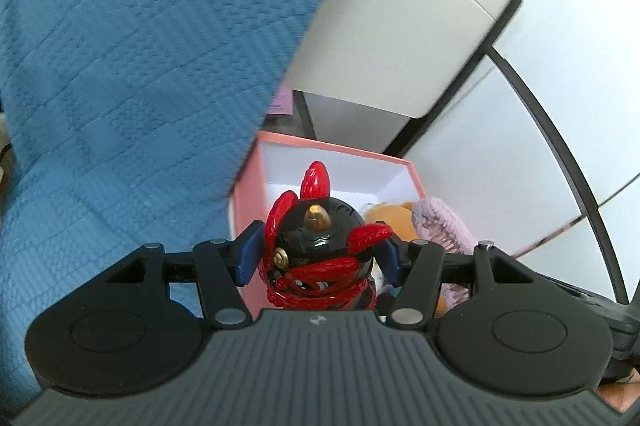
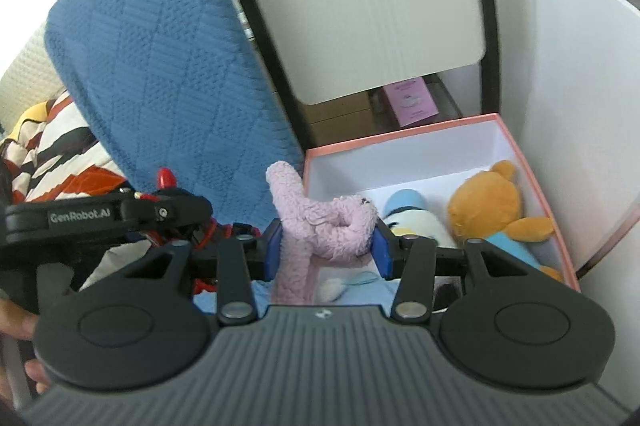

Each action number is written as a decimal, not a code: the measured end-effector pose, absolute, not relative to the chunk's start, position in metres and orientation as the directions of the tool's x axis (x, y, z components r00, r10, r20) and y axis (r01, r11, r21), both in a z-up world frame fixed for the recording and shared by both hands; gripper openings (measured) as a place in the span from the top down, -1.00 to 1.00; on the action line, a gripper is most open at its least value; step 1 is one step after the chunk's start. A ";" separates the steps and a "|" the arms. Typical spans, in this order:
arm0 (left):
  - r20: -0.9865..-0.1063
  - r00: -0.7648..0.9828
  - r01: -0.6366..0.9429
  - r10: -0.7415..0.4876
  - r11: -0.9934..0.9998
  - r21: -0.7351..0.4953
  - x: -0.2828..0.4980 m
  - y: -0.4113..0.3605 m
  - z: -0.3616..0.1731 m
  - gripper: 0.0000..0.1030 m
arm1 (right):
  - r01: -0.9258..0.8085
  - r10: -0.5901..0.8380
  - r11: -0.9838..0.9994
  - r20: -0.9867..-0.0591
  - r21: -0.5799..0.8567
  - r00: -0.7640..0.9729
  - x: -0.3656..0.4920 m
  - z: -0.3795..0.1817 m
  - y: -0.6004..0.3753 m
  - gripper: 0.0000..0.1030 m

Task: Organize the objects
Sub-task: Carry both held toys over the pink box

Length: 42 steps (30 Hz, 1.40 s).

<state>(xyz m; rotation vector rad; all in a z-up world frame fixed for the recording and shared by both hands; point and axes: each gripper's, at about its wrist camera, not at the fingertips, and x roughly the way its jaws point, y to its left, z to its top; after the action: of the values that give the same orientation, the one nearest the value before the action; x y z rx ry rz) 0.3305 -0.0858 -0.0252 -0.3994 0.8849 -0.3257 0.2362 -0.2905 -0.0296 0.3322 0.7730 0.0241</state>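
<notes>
Figurine (image 1: 320,246), red and black, clenched in my left tool (image 1: 320,254), pink plush (image 2: 324,230) in my right tool (image 2: 326,246), both low centre before the pink box (image 2: 400,140).

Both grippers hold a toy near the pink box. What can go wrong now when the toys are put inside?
1. The pink plush hangs loose from the right gripper; its long limb may catch the pink box rim.
2. The red and black figure in the left gripper is hard and glossy, so it may slip.
3. The orange bear and blue-capped plush already fill the box floor, leaving little room.
</notes>
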 end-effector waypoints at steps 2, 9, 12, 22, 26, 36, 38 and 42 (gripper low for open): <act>-0.680 0.585 0.126 -0.441 0.878 -0.462 0.334 -0.098 -0.024 -0.24 | 0.119 0.124 0.947 -0.682 0.298 0.720 0.233 -0.031 -0.301 0.07; -0.697 0.541 0.181 -0.471 0.874 -0.451 0.347 -0.140 -0.034 -0.24 | 0.187 0.055 0.944 -0.691 0.270 0.721 0.222 -0.047 -0.333 0.07; -0.712 0.511 0.203 -0.481 0.873 -0.444 0.350 -0.159 -0.047 -0.24 | 0.212 0.026 0.945 -0.703 0.250 0.711 0.219 -0.060 -0.344 0.07; -0.766 0.419 0.220 -0.488 0.873 -0.436 0.351 -0.197 -0.100 -0.24 | 0.284 -0.006 0.929 -0.760 0.235 0.650 0.211 -0.123 -0.370 0.07; -0.783 0.392 0.215 -0.484 0.875 -0.433 0.347 -0.197 -0.117 -0.24 | 0.299 -0.019 0.926 -0.764 0.230 0.645 0.208 -0.139 -0.374 0.07; -0.792 0.374 0.185 -0.482 0.876 -0.445 0.345 -0.196 -0.133 -0.24 | 0.313 -0.029 0.924 -0.778 0.218 0.627 0.209 -0.162 -0.382 0.06; -0.792 0.377 0.191 -0.480 0.877 -0.441 0.344 -0.197 -0.132 -0.25 | 0.323 -0.033 0.921 -0.783 0.218 0.621 0.210 -0.163 -0.383 0.05; -0.789 0.369 0.198 -0.491 0.871 -0.449 0.342 -0.197 -0.125 -0.57 | 0.337 -0.028 0.914 -0.794 0.225 0.607 0.213 -0.162 -0.386 -0.08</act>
<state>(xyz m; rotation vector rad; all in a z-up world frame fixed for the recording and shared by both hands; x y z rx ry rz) 0.3424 -0.1966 -0.1249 -0.3000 1.1098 -0.4505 0.2126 -0.3862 -0.1620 0.3736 0.8980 -0.2167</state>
